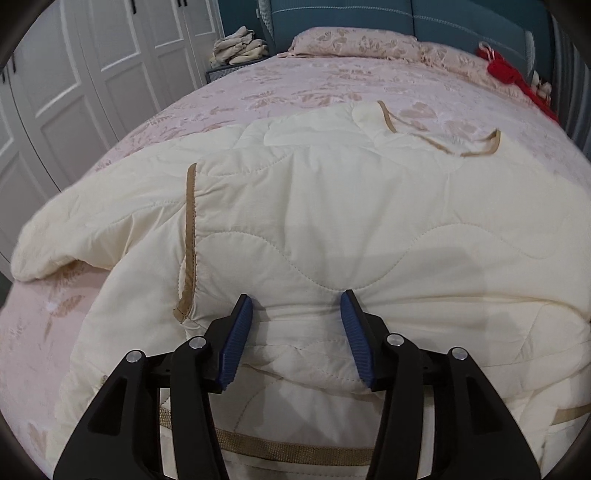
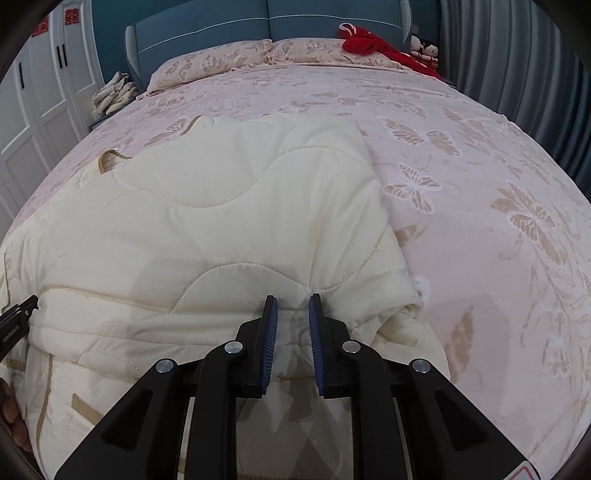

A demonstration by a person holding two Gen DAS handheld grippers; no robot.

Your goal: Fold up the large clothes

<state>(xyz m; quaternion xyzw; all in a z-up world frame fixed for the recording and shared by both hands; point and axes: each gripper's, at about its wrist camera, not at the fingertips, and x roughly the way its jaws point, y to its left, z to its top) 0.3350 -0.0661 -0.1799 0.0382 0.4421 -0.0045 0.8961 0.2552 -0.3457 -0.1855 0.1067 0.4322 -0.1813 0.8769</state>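
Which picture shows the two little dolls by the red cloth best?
The right wrist view: the dolls sit at the bed's far right corner beside the red cloth. The left wrist view shows only a pale, blurry bit there, too unclear to call dolls.

Legible signs: two red paper double-happiness characters (囍) (image 2: pixel 56 19) on white wardrobe doors (image 2: pixel 44 74), far left, right wrist view; one per door, upper part. Small white lettering on black claw piece (image 2: pixel 16 321) at near left edge, too small to read. Red-bordered label (image 2: pixel 526 474) at near right bottom corner, cut off, unreadable. Left wrist view: nil legible.
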